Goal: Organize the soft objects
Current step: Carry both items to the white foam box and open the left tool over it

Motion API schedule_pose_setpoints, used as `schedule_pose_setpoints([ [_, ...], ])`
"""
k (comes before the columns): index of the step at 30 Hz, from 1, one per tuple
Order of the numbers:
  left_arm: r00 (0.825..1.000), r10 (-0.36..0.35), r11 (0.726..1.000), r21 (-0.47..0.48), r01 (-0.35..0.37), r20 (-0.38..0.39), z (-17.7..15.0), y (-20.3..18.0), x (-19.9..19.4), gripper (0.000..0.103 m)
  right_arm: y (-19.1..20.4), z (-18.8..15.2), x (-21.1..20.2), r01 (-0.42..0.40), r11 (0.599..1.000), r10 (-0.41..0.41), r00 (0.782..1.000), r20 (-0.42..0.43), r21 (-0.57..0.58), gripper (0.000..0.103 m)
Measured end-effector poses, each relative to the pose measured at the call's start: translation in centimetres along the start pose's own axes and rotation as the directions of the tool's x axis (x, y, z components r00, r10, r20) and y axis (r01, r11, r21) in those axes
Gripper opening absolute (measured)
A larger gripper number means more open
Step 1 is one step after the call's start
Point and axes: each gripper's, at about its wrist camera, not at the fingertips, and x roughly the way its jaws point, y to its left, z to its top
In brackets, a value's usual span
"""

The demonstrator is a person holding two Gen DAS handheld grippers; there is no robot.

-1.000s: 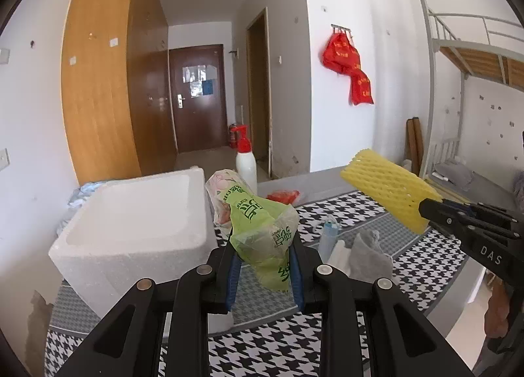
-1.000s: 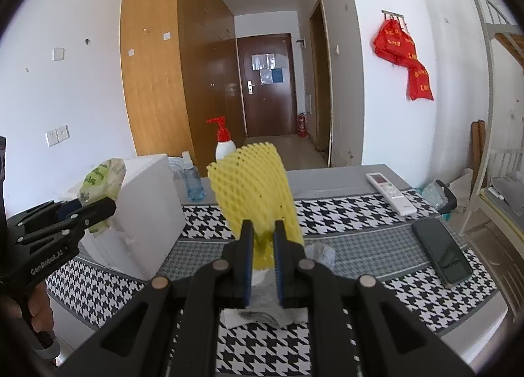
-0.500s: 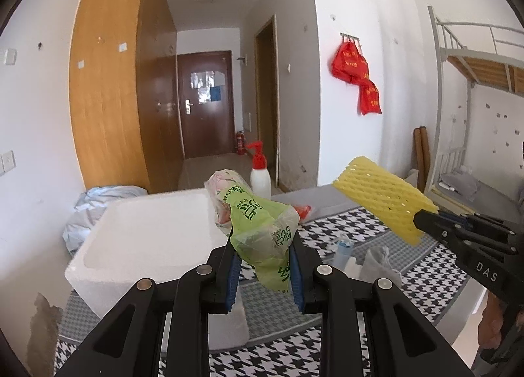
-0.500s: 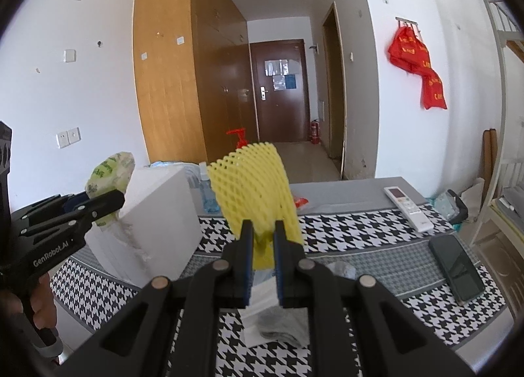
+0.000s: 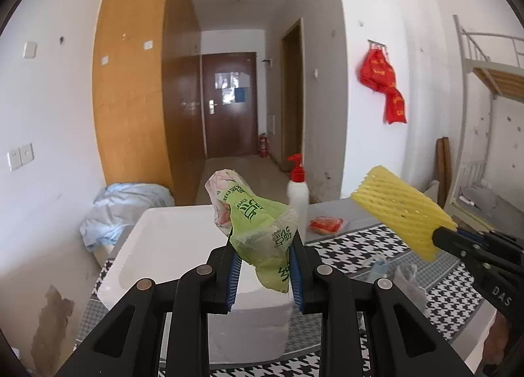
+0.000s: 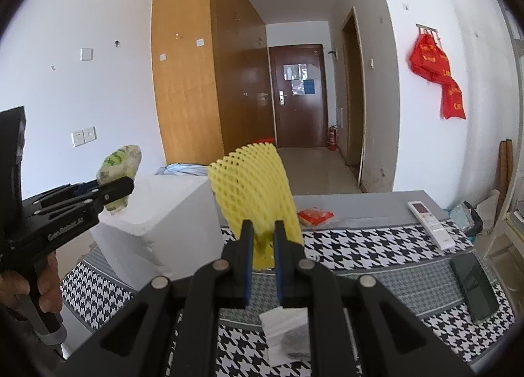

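Observation:
My left gripper (image 5: 264, 252) is shut on a crumpled green plastic bag (image 5: 258, 229) and holds it in the air over the near edge of a white foam box (image 5: 170, 239). My right gripper (image 6: 263, 239) is shut on a yellow foam net sleeve (image 6: 253, 187), held up above the table to the right of the box. The left gripper with the bag (image 6: 119, 161) shows at the left of the right wrist view. The right gripper's sleeve (image 5: 399, 206) shows at the right of the left wrist view.
The table has a houndstooth cloth (image 6: 376, 246). On it lie a red packet (image 6: 314, 215), a white remote (image 6: 429, 223), a dark phone (image 6: 475, 285), a clear bag with something dark (image 6: 290, 334) and a white pump bottle (image 5: 297, 193). A bunk bed (image 5: 484, 89) stands right.
Both grippers have risen and tilted up, so the table sits lower in both views. Each keeps its hold; the foam box now lies directly below the left gripper.

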Motion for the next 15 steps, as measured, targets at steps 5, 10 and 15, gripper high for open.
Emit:
schedule_pose_setpoints([
  [5, 0.999, 0.034, 0.999, -0.026, -0.035, -0.019, 0.1, 1.2, 0.8, 0.028, 0.5, 0.2, 0.7, -0.024, 1.000, 0.024, 1.000, -0.004, -0.014, 0.015],
  [10, 0.998, 0.057, 0.998, -0.033, -0.058, -0.038, 0.1, 2.0, 1.5, 0.028, 1.0, 0.3, 1.3, -0.041, 0.999, 0.040, 0.999, -0.010, -0.028, 0.015],
  [15, 0.995, 0.081, 0.996, -0.041, -0.083, -0.058, 0.2, 3.1, 2.5, 0.028, 1.4, 0.3, 1.8, -0.048, 0.998, 0.048, 0.999, -0.017, -0.034, 0.015],
])
